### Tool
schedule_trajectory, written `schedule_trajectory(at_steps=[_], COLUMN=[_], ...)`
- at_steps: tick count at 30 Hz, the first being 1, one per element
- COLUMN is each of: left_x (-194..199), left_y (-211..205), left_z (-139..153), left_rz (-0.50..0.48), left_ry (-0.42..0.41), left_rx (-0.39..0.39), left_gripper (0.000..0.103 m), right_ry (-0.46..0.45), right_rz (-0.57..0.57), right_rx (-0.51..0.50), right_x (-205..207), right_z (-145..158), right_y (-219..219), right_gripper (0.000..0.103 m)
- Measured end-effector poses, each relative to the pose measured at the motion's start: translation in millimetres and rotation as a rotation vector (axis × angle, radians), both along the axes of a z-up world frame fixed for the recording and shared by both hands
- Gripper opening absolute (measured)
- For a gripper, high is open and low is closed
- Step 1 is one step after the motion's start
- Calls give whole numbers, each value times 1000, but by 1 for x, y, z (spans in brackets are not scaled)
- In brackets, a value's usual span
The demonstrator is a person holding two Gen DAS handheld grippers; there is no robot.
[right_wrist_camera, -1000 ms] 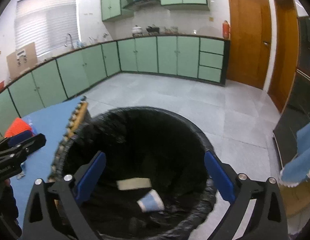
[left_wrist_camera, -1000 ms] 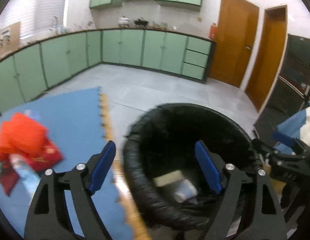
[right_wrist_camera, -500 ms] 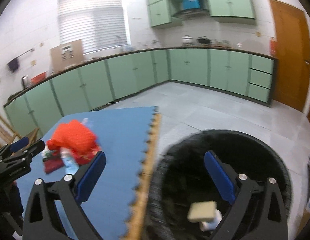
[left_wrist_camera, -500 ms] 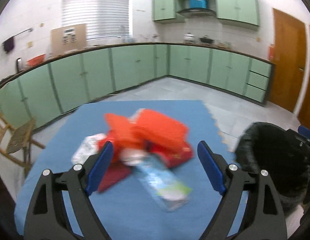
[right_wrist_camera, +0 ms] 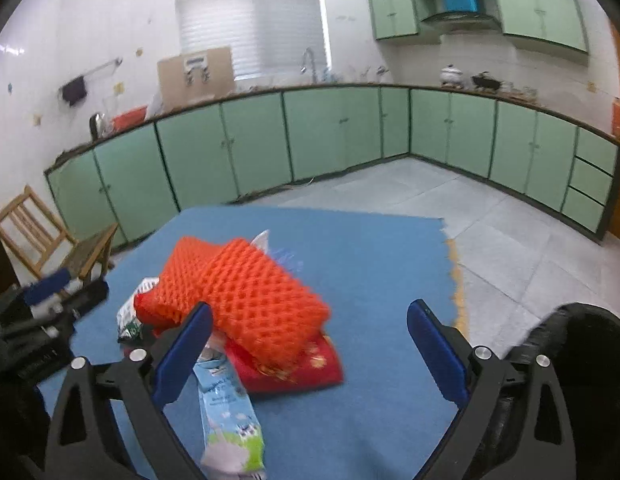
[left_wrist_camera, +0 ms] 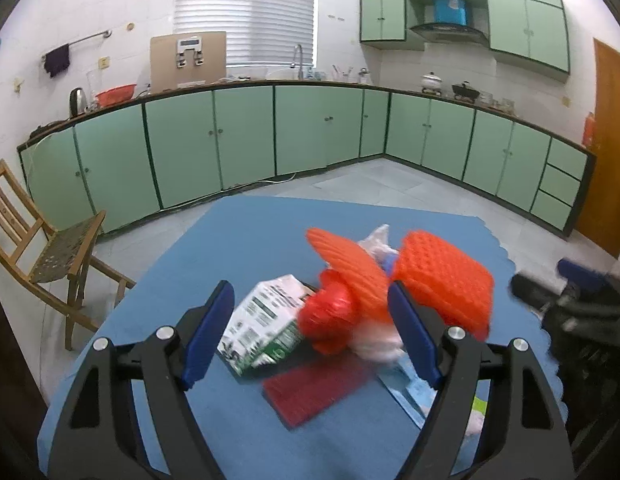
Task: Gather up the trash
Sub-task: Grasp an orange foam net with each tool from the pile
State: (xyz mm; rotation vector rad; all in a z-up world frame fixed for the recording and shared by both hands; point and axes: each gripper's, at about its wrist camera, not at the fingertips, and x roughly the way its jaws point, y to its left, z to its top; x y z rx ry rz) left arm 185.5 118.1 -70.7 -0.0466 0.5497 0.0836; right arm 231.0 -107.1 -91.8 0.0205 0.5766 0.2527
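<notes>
A heap of trash lies on a blue foam mat (left_wrist_camera: 249, 240): orange foam netting (left_wrist_camera: 446, 284) (right_wrist_camera: 253, 292), a white and green carton (left_wrist_camera: 265, 320), a dark red flat packet (left_wrist_camera: 322, 388) (right_wrist_camera: 293, 368) and a light blue drink pouch (right_wrist_camera: 225, 404). My left gripper (left_wrist_camera: 310, 340) is open and empty, hovering just before the heap. My right gripper (right_wrist_camera: 310, 348) is open and empty, above the heap's right side. The black-lined trash bin (right_wrist_camera: 582, 344) shows at the right edge of the right wrist view.
A wooden chair (left_wrist_camera: 41, 240) stands left of the mat. Green cabinets (left_wrist_camera: 310, 132) line the walls behind. Grey tiled floor (right_wrist_camera: 510, 232) lies right of the mat. The other gripper shows at the right edge of the left wrist view (left_wrist_camera: 578, 300).
Both grippers have swung left, away from the bin and towards the trash heap on the mat. Both stayed open and empty.
</notes>
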Motion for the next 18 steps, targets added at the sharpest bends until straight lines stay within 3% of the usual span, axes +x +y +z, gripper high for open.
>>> schedule_trajectory(at_steps=[7, 10, 12, 16, 17, 18], left_x=[17, 22, 26, 33, 36, 38], left_y=[6, 4, 4, -4, -6, -8], left_z=[-5, -11, -14, -17, -17, -19], left_rz=[-5, -16, -25, -43, -49, -54], left_ry=[17, 24, 29, 34, 36, 37], left_rx=[-19, -26, -34, -48, -52, -56], left_gripper=[77, 77, 77, 76, 76, 75], right_ry=[73, 115, 130, 123, 118, 114], right_rz=[36, 70, 88, 137, 143, 147], right_rx=[-31, -10, 5, 30, 34, 35], right_x=[30, 38, 39, 37, 36, 35], right_z=[-31, -39, -41, -38, -38, -36], right_y=[20, 20, 19, 18, 16, 14], right_gripper=[92, 76, 70, 40, 27, 26])
